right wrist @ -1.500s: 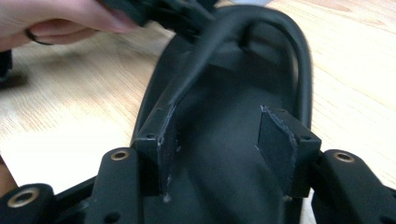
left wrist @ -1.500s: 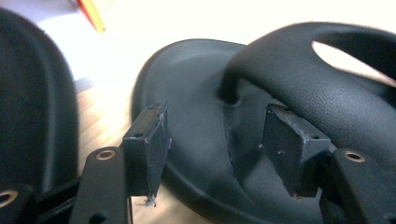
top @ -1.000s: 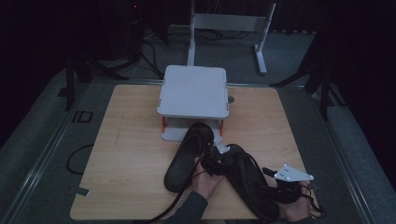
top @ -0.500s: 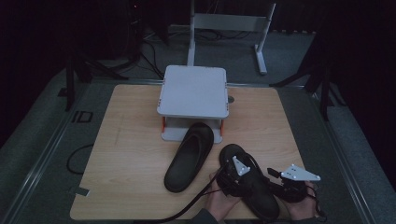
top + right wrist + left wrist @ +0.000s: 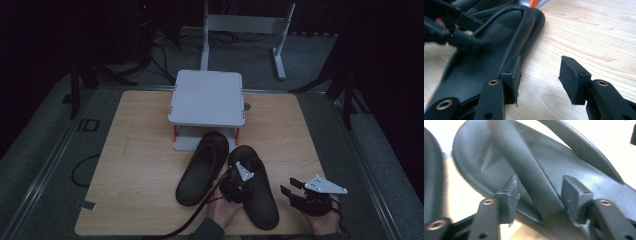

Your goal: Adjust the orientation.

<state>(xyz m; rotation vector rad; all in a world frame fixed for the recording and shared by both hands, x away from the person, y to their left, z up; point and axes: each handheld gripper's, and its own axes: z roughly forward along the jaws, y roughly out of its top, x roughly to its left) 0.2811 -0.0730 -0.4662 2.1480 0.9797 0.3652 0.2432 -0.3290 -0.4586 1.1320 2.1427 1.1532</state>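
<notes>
A dim room with dark floor surrounds a light wooden table (image 5: 145,165), and toward its far middle stands a small white stand (image 5: 207,97) on orange feet. Near that stand lie two black sandals side by side – the left sandal (image 5: 202,167) angled with its toe under the stand's near edge, the right sandal (image 5: 255,187) just beside it and reaching to the table's near edge.

The left gripper (image 5: 235,181) sits over the right sandal, held by a hand coming in from the near side. In the left gripper view its jaws straddle the sandal's strap (image 5: 529,177); they have just been closing, yet a gap shows on each side of the strap, so the pads do not press on it.

The right gripper (image 5: 291,186) hovers to the right of that sandal, apart from it. In the right gripper view its jaws stand apart over bare wood, having just been opening, with nothing between them – the sandal's edge lies just left of the left jaw
</notes>
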